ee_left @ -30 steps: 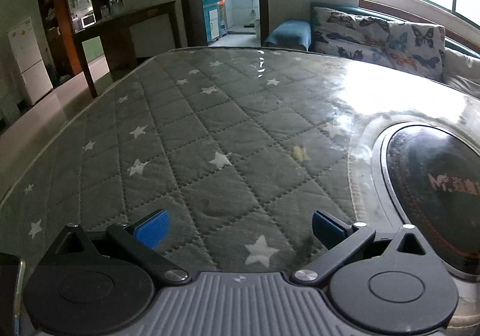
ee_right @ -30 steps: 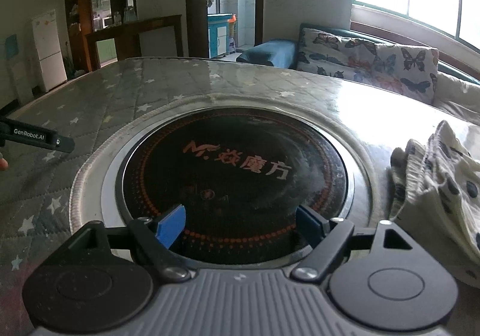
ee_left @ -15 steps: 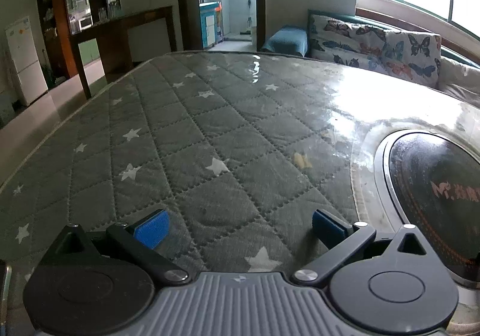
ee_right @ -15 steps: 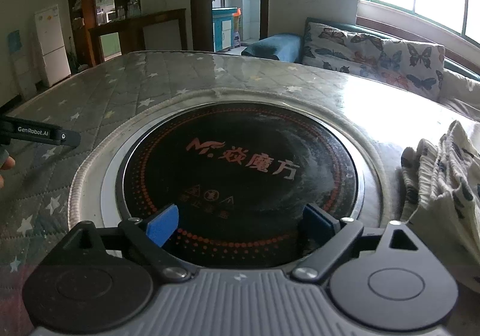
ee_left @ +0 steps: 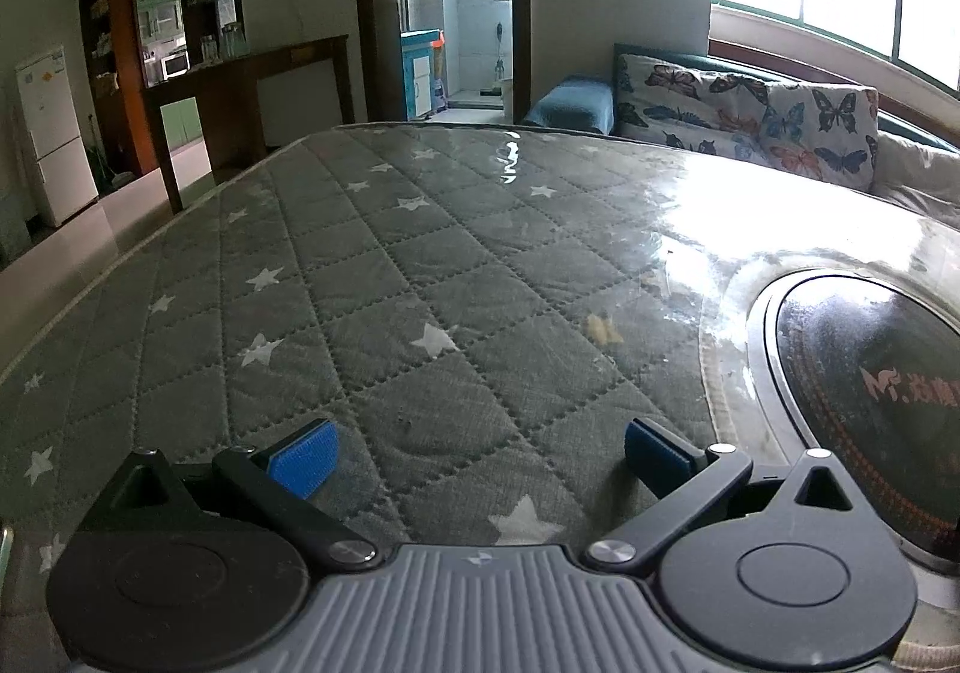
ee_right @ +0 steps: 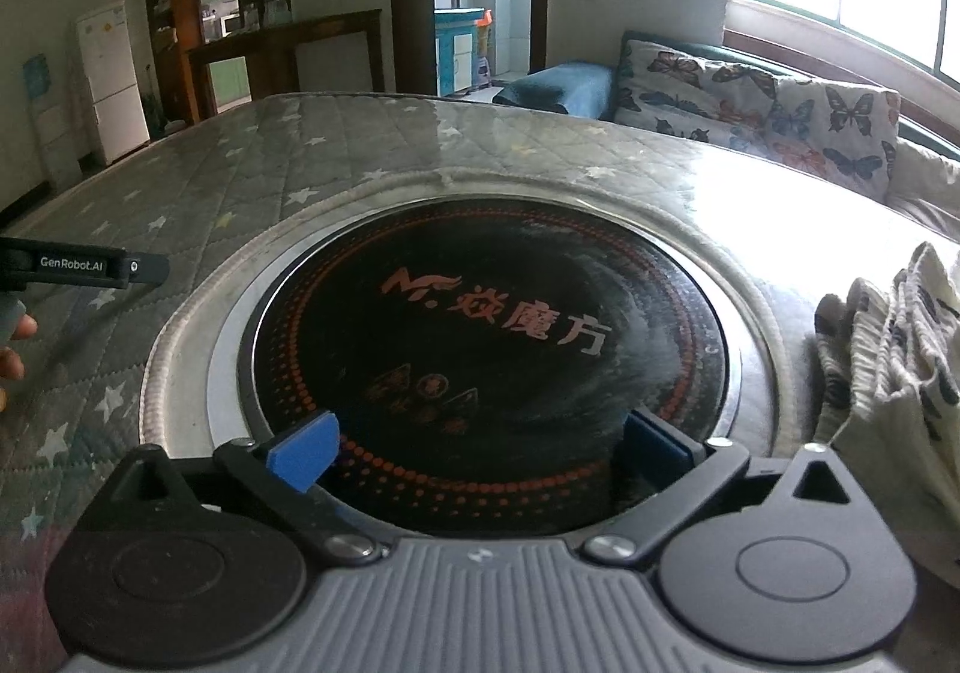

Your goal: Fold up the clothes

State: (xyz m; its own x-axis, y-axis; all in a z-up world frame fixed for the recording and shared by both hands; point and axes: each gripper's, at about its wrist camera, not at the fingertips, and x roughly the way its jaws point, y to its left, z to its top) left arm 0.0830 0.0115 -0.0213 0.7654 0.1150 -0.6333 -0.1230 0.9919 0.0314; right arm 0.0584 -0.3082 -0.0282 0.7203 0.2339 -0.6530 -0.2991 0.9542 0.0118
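Both claws gape empty: left claw [ee_left: 477, 454] over the grey star-quilted table [ee_left: 372, 301], right claw [ee_right: 477, 448] over the round black inset cooktop [ee_right: 492, 349], beside crumpled cream spotted clothes [ee_right: 894, 367].

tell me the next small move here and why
Probably swing the right gripper rightward to the spotted garment. Both grippers are open and empty, the right over the black cooktop, and the crumpled cloth lies to its right, untouched.
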